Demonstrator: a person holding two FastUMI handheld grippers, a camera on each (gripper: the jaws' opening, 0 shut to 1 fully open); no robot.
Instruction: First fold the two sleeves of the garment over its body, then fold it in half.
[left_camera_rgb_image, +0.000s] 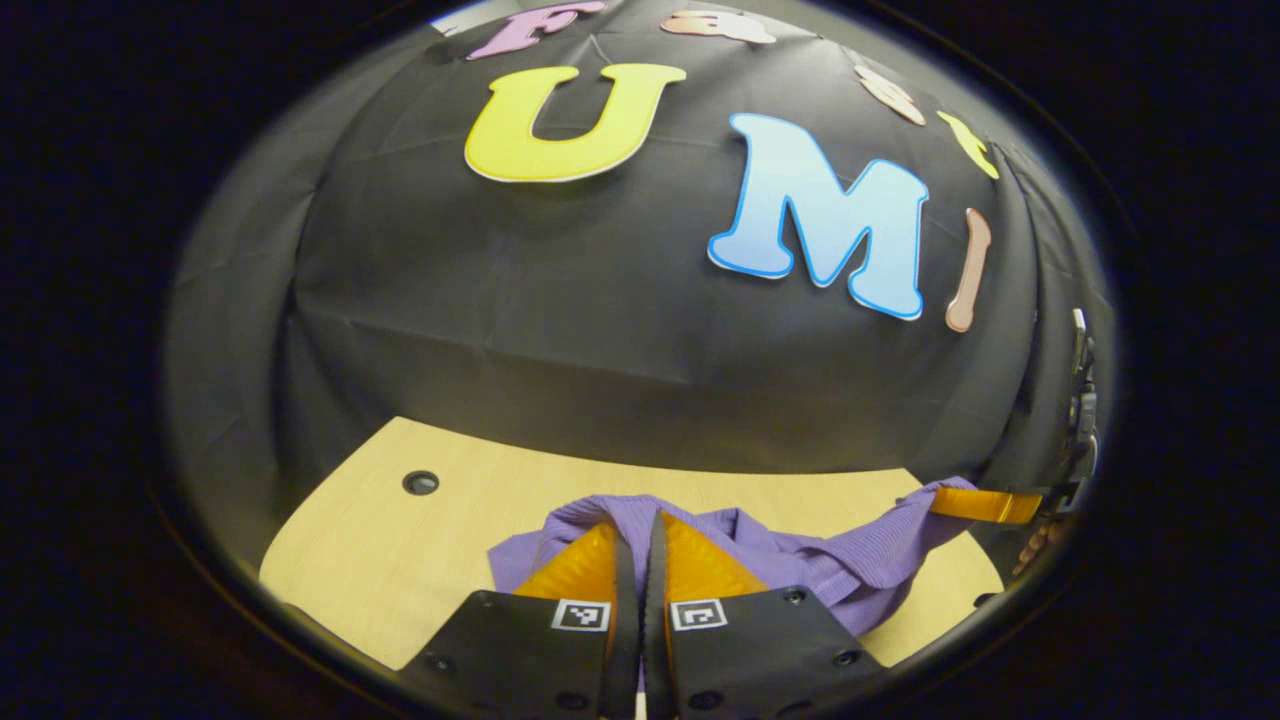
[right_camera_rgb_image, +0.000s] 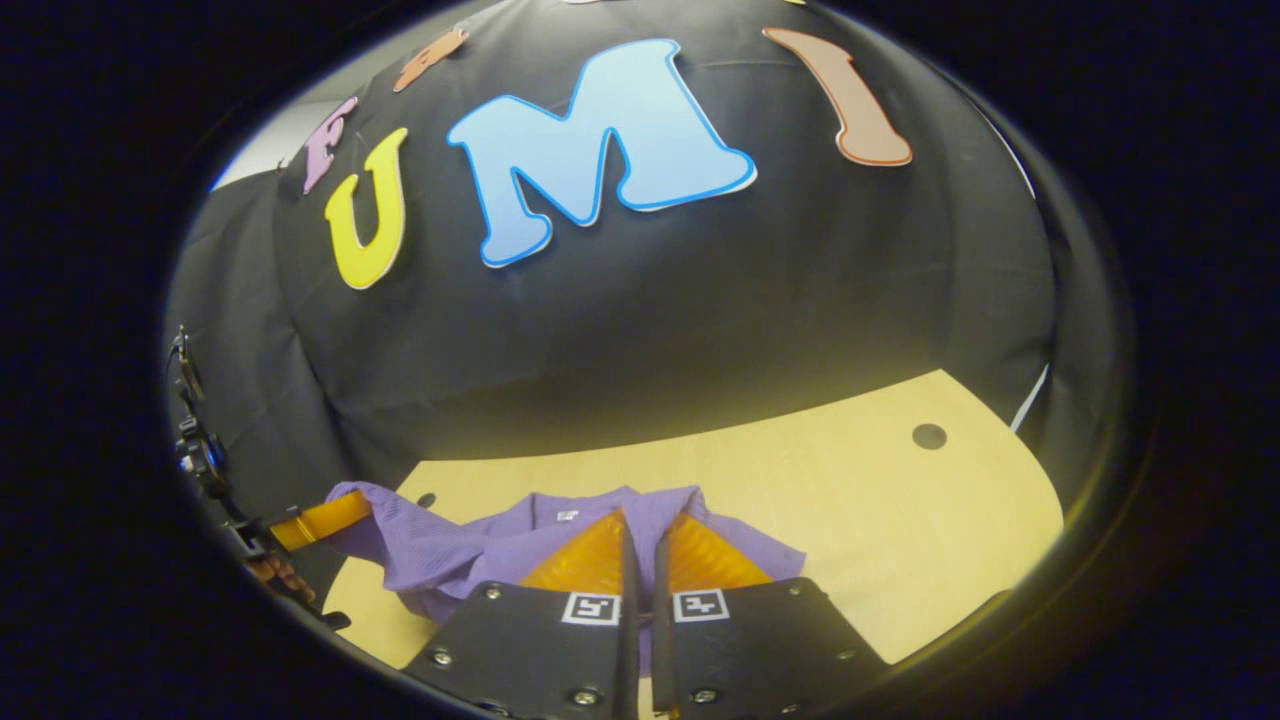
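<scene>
Closest to the lens, the left hand-held gripper (left_camera_rgb_image: 640, 530) has its fingers drawn together on a fold of the purple garment (left_camera_rgb_image: 800, 560) — the cloth rises between them and drapes off ahead. The right hand-held gripper (right_camera_rgb_image: 640, 530) is likewise pinched on the garment's edge, with the bulk of the fabric bunched to its left on the wooden surface (right_camera_rgb_image: 900, 520). Across from each, the other hand-held gripper holds a lifted corner. Judging from this, the risk is uneven tension — if one grip is shallow, the thin cloth could slip free and the fold collapse crooked.
</scene>
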